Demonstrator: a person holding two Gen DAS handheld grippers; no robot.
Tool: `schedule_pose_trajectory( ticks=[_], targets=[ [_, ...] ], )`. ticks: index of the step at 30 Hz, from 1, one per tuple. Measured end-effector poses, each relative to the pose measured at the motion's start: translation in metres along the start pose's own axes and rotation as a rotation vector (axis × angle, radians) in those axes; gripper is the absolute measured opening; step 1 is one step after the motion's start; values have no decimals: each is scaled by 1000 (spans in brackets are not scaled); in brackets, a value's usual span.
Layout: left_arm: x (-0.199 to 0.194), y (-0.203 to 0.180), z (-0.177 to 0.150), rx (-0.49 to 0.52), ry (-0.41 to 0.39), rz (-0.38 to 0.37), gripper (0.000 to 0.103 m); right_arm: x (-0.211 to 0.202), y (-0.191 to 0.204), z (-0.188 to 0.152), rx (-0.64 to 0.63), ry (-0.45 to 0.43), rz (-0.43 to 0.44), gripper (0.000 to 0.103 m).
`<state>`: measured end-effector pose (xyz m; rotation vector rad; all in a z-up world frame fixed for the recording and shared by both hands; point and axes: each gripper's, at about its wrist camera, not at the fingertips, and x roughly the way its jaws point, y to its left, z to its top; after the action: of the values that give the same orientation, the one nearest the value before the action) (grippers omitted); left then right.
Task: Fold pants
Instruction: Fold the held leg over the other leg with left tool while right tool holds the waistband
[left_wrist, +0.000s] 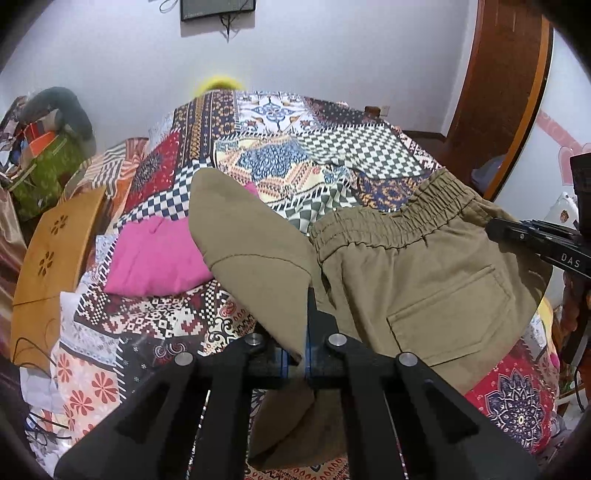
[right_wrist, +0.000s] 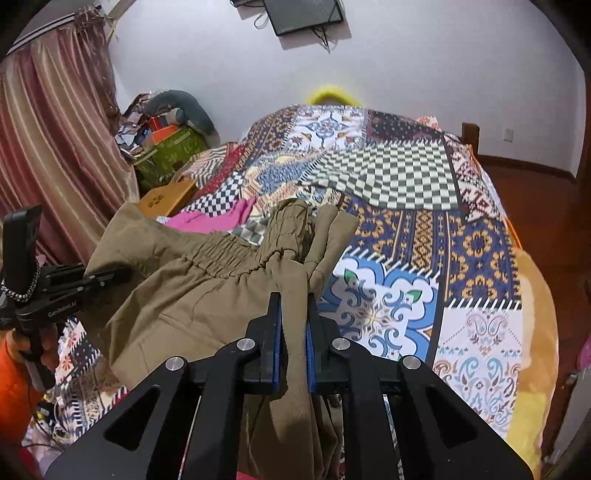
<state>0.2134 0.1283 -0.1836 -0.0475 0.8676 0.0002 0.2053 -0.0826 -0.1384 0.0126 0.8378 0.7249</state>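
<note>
Khaki pants (left_wrist: 413, 266) hang above the patterned bedspread (right_wrist: 406, 177), clamped in the closed left gripper (left_wrist: 306, 317) and right gripper (right_wrist: 294, 325). Risk: each pinch takes only bunched cloth; uneven pulling could slip it, dropping fabric onto the pink garment (left_wrist: 155, 258).

- Left gripper (left_wrist: 306, 325): black linkage arms, round silver pivot screws, blue pads on the fingers; white lettering "GenRobot.AI" on its body in the right wrist view.
- Right gripper (right_wrist: 294, 332): same black frame, silver screws, blue pads; white "DAS" marking on its side.
- Person: orange sleeve (right_wrist: 14, 384).
</note>
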Motion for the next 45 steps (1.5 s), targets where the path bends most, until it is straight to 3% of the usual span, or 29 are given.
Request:
schedule_pose_trajectory(
  ticks=[14,25,37,45],
  targets=[
    [-43,28,23,-22,-121,40,5,-7,32,37,-71,-81,9,9],
    [-48,83,41,-97,-153,79,5,34,66,69,-131,-79,49,9],
    [-14,158,66,-167,-135,145,5,101,100,111,-143,-81,105,9],
    [40,201,76,-193,-82,155,5,151,107,123,-133,-53,97,9]
  ],
)
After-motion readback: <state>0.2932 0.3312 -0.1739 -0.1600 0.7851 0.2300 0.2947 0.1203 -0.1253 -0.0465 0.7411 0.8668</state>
